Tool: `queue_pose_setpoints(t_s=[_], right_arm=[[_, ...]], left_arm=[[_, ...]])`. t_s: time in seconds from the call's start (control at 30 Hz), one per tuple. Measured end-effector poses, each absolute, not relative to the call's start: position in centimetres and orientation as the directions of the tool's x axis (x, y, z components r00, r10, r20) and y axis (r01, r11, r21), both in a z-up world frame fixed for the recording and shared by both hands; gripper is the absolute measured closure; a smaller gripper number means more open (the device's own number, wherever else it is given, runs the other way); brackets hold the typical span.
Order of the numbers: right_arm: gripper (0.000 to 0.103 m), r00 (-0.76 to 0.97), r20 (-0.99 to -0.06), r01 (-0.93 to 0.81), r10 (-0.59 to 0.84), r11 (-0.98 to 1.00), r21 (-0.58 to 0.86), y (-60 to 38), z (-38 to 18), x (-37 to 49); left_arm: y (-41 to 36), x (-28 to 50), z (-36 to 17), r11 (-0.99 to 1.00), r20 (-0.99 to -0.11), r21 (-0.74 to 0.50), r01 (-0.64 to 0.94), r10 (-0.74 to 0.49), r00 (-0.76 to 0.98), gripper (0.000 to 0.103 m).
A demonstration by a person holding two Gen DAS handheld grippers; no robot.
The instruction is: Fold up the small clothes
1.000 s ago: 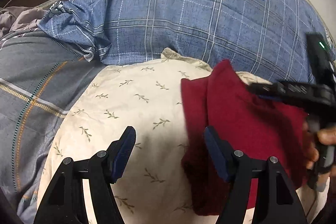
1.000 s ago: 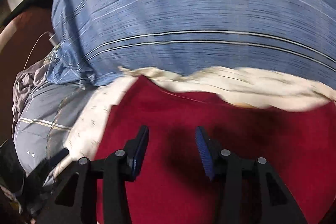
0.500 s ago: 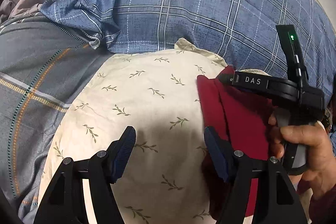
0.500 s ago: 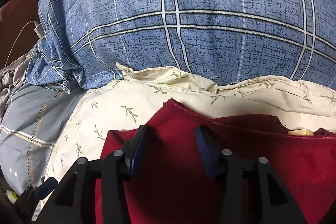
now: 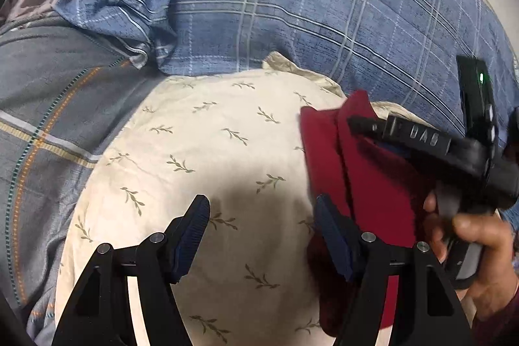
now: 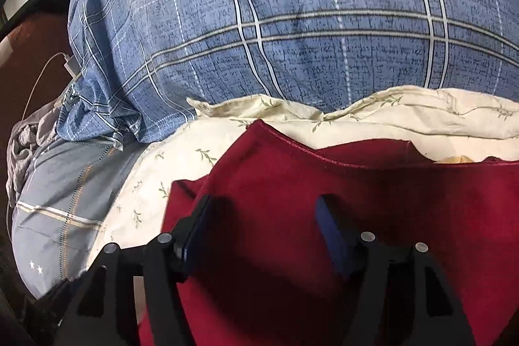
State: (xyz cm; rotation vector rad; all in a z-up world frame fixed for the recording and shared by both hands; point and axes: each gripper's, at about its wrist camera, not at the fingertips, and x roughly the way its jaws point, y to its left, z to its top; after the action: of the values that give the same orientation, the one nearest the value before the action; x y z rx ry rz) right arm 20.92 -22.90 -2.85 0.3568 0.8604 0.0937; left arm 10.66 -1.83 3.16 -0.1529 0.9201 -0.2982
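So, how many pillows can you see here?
2: the big blue plaid pillow at the back, and the cream leaf-print pillow in front of it, under the dark red folded cloth. Others may be hidden.

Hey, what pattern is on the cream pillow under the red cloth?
Small olive-green leafy sprigs on the cream pillow, clearest in the left wrist view.

We record a bed with a grey striped sheet (image 5: pixel 48 106). On it lie a blue plaid pillow (image 5: pixel 292 5) and a cream leaf-print pillow (image 5: pixel 201 158); a folded red garment (image 6: pixel 324 184) rests on the cream pillow.
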Motion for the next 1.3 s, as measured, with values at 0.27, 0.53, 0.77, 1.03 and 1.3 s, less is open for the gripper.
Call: queue_pose_setpoints(t_s=[0.27,0.53,0.77,1.03,1.3], right_arm=[[0.025,0.559,-0.800,-0.014,0.217,0.967,0.252,-18.9,-1.4,22.1],[0.025,0.641,-0.747,0.033,0.177,0.966,0.258,-21.1,-3.2,21.4],[0.020,0.702,-0.642,-0.010,0.308,0.906,0.424,-23.6,-4.0,20.4],[0.018,0.708,-0.620,-0.024,0.339,0.889,0.458,-23.5,-4.0,20.5],[0.017,0.704,-0.629,-0.023,0.329,0.896,0.443,-23.5,-4.0,20.3]], left_arm=[[-1.4,11.2,2.9,0.931,-0.769,-0.301,0.206,-0.365,0.524,0.034],[-1.1,11.4,2.7,0.937,-0.776,-0.303,0.176,-0.350,0.525,0.033],[-1.2,11.6,2.4,0.939,-0.786,-0.311,0.149,-0.342,0.515,0.031],[-1.4,11.2,2.5,0.937,-0.784,-0.312,0.156,-0.347,0.515,0.031],[-1.5,11.2,2.4,0.940,-0.787,-0.308,0.149,-0.339,0.515,0.031]])
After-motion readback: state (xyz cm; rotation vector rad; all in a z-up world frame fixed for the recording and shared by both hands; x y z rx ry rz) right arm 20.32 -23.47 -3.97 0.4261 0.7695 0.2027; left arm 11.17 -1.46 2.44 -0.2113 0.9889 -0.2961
